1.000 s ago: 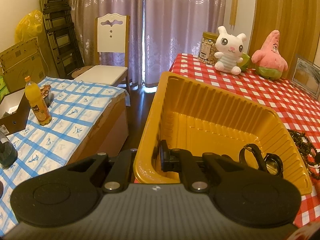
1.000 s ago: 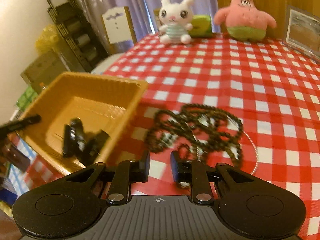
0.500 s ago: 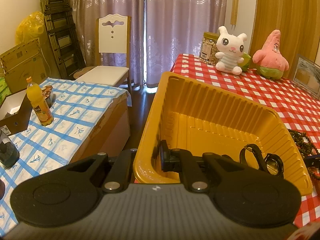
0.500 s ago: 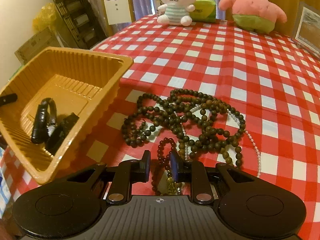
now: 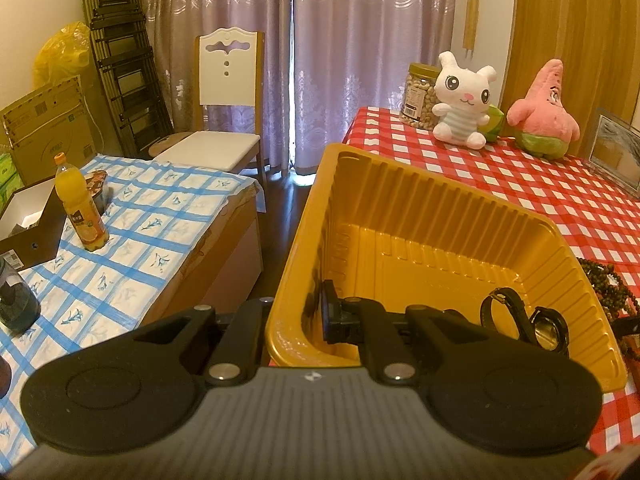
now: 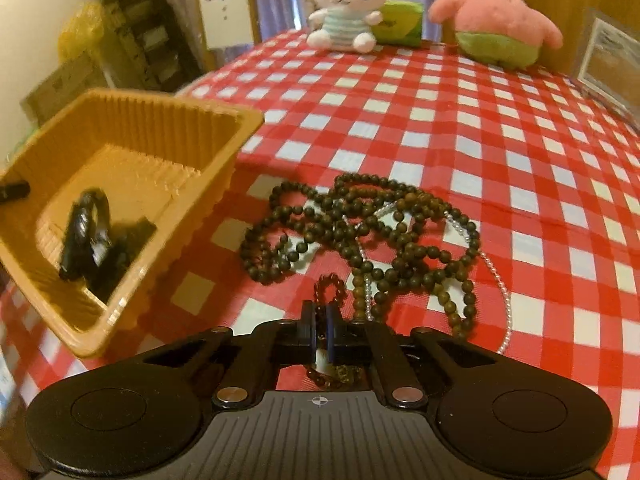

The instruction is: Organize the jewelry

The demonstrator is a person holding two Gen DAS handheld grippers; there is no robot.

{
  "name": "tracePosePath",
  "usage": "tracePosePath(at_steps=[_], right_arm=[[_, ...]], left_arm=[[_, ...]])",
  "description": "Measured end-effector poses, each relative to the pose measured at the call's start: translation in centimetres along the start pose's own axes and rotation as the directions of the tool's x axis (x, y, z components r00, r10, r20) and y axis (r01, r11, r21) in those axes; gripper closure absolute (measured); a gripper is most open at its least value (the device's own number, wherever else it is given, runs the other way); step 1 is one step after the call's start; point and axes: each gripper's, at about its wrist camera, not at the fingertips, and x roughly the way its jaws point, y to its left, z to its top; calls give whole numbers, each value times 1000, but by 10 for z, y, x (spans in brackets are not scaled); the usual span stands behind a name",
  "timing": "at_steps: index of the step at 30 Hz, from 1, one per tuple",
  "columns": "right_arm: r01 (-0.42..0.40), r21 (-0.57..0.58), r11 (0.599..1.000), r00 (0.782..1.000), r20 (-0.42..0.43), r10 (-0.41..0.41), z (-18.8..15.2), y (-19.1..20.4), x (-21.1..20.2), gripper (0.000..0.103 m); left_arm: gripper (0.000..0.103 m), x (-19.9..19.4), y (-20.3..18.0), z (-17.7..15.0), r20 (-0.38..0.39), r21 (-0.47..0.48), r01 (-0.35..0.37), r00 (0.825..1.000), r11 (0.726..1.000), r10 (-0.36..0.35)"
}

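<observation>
- Two grippers are seen: the left gripper point(image 5: 296, 316) is clamped on the near-left wall of the tray point(image 5: 400, 208), one jaw inside and one outside the rim.
- The right gripper point(image 6: 319, 334) is set low over the counter point(image 6: 480, 128), jaws nearly closed on a small reddish bracelet point(image 6: 330, 286), which loops up just ahead of the fingertips.
- The tray is held tilted in the right view, its long axis running away from the left camera toward the far end of the counter; its near corner overhangs the counter's edge.
- A black watch point(image 5: 520, 316) is lying in the tray's near-right corner, strap curled up on edge.
- A tangle of dark beads point(image 6: 360, 228) is spread on the checked cloth just right of the tray, its long axis across the view; a thin pearl strand point(image 6: 496, 276) is threaded through it and trails right.
- The bracelet is lying at the tangle's near edge, touching it.
- Farther back, well apart, a rabbit toy point(image 6: 344, 4), a pink star toy point(image 6: 496, 12) and a picture frame point(image 6: 608, 60) are standing.
- Nothing is lying between bracelet and tray.
</observation>
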Motion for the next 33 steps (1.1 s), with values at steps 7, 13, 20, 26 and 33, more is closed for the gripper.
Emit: tracePosePath(at_steps=[7,13,20,26,33], right_arm=[[-78,79,994,991,113,69,17,-4,-48,98],[-148,62,987,972,191,134,36,12,-83,98],[-260,4,966,944,213,254,55,44,-90,98],[-377,-78,923,907,171,384,67,86,-70,98],[-479,-144,866,865,90,493,70,138,-34,98]], left_arm=[[94,0,0,0,0,0,0,1000,1000,0],[94,0,-4,1,3,3,2,1000,1000,-2],[94,1,-6,3,6,6,10,1000,1000,-10],[94,1,-7,3,10,1,12,1000,1000,-12],[94,0,-7,3,14,-1,26,1000,1000,-26]])
